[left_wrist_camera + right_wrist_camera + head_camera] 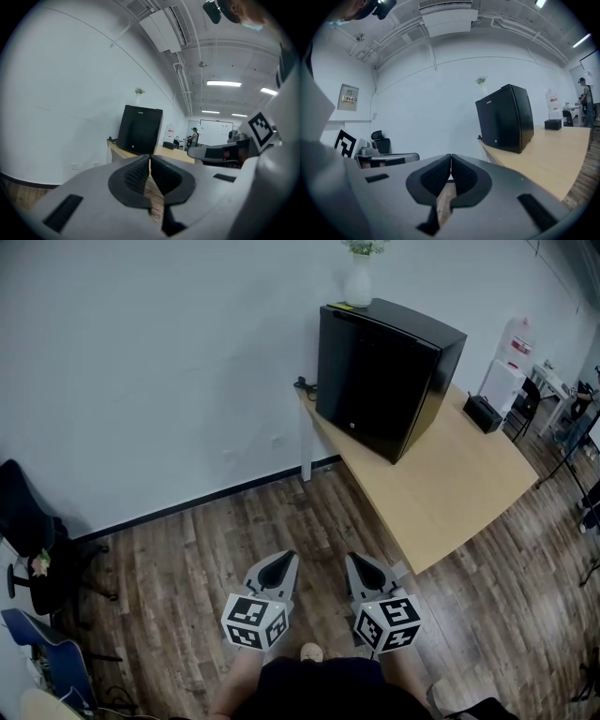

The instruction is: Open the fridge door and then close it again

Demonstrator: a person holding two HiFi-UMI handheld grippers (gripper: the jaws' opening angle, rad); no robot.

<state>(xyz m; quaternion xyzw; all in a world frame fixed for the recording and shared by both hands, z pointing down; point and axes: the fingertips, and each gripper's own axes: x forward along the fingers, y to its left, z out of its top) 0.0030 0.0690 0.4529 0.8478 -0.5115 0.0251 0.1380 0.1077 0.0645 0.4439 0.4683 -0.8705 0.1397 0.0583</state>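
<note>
While the black mini fridge (384, 371) stands at the far end of the light wooden bench (450, 493), close to the white wall, its door is shut and faces out over the wood floor (234, 531). I would expect that door to be rigid and glossy, so slippery under flat pads, and held by a seal that gives only to a firm pull. The cabinet looks small enough that it might slide on the bench if tugged hard. No handle shows from here, only a small round fitting low on the front. The hold is probably a lip along one door edge, though I cannot tell which side swings free. A white vase (358, 279) with a sprig sits on top and could wobble.

Both hands are low in front of the person, well short of the bench. The left gripper (284, 561) and the right gripper (357, 562) lie side by side, pointing towards the fridge and tipped slightly down. Each has its jaws pressed together with nothing between them. A black office chair (28, 521) stands off to the left.
</note>
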